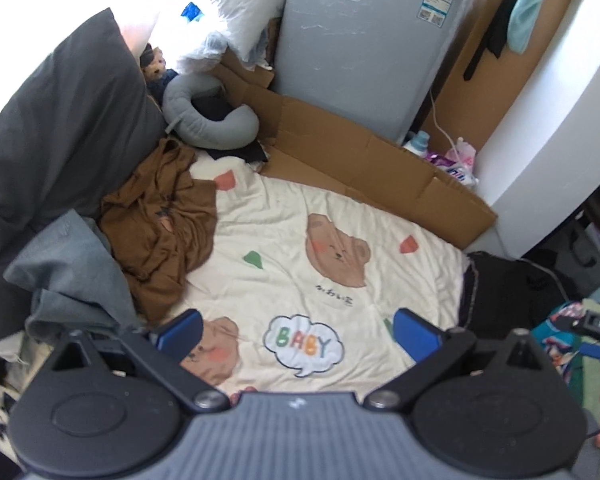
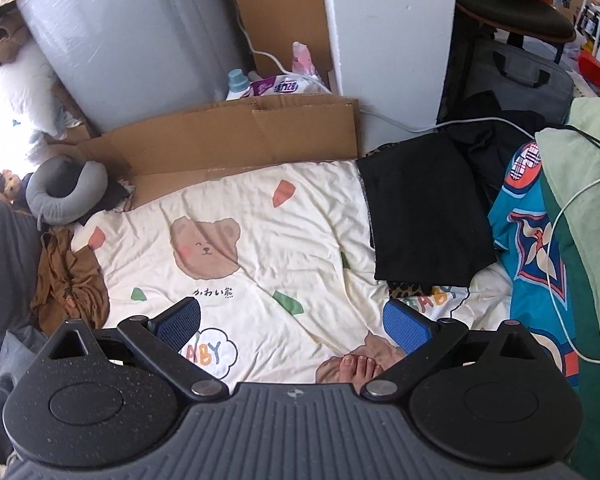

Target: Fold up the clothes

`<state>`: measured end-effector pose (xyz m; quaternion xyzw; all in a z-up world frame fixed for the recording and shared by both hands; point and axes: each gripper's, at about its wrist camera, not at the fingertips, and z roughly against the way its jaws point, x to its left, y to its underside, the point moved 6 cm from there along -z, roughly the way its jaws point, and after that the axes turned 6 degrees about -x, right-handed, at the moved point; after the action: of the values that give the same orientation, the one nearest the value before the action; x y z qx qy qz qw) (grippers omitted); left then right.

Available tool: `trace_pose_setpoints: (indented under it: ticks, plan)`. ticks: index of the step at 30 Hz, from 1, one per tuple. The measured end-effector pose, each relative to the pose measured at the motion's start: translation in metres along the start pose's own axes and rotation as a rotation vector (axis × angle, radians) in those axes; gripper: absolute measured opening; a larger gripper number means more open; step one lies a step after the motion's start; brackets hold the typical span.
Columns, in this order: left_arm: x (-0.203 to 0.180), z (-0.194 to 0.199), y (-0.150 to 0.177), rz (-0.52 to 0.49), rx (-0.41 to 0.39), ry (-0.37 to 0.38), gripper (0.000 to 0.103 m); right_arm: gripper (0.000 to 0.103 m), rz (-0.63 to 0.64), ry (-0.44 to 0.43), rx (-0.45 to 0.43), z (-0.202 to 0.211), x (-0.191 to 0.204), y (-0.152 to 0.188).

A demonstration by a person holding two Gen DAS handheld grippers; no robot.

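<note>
while nothing is held: left gripper (image 1: 296,332) and right gripper (image 2: 292,326) are spread wide, empty
next pick: brown garment (image 1: 164,224) is best pinched at an edge, not the bunch

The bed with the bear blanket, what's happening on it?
A person is getting ready to fold clothes, holding a claw in each hand. Both the left claw and the right claw are open and empty above the bear blanket. A crumpled brown garment waits at the left side, and a folded black garment lies at the right. Nothing is picked up yet.
</note>
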<state>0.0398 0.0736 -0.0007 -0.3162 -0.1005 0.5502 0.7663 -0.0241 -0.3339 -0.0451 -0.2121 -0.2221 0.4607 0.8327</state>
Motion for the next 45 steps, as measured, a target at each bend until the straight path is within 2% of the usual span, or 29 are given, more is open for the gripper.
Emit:
trace_pose_setpoints:
  ticks: [4, 12, 17, 21, 24, 31, 36, 45]
  plan:
    - [0.001, 0.003, 0.005, 0.015, -0.009, 0.002, 0.102, 0.101, 0.027, -0.018, -0.004, 0.005, 0.006, 0.005]
    - [-0.007, 0.0, 0.013, -0.01, -0.058, -0.103, 0.102, 0.101, 0.08, -0.045, 0.01, 0.009, 0.016, 0.015]
    - [-0.022, -0.013, 0.027, -0.032, -0.043, -0.119, 0.102, 0.101, 0.105, -0.04, 0.023, 0.011, 0.018, 0.022]
    - [-0.028, -0.023, 0.041, -0.053, -0.02, -0.185, 0.102, 0.101, 0.142, -0.036, 0.033, 0.013, 0.021, 0.027]
    - [-0.029, -0.03, 0.049, -0.034, 0.017, -0.183, 0.102, 0.101, 0.163, -0.037, 0.045, 0.014, 0.022, 0.031]
    - [-0.029, -0.042, 0.06, -0.032, 0.049, -0.205, 0.102, 0.101, 0.195, -0.031, 0.081, 0.011, 0.028, 0.042]
    - [-0.03, -0.044, 0.062, -0.036, 0.056, -0.207, 0.102, 0.101, 0.267, -0.019, 0.089, 0.015, 0.038, 0.049]
    - [-0.036, -0.045, 0.068, -0.039, 0.066, -0.207, 0.102, 0.101, 0.289, -0.03, 0.084, 0.016, 0.041, 0.054]
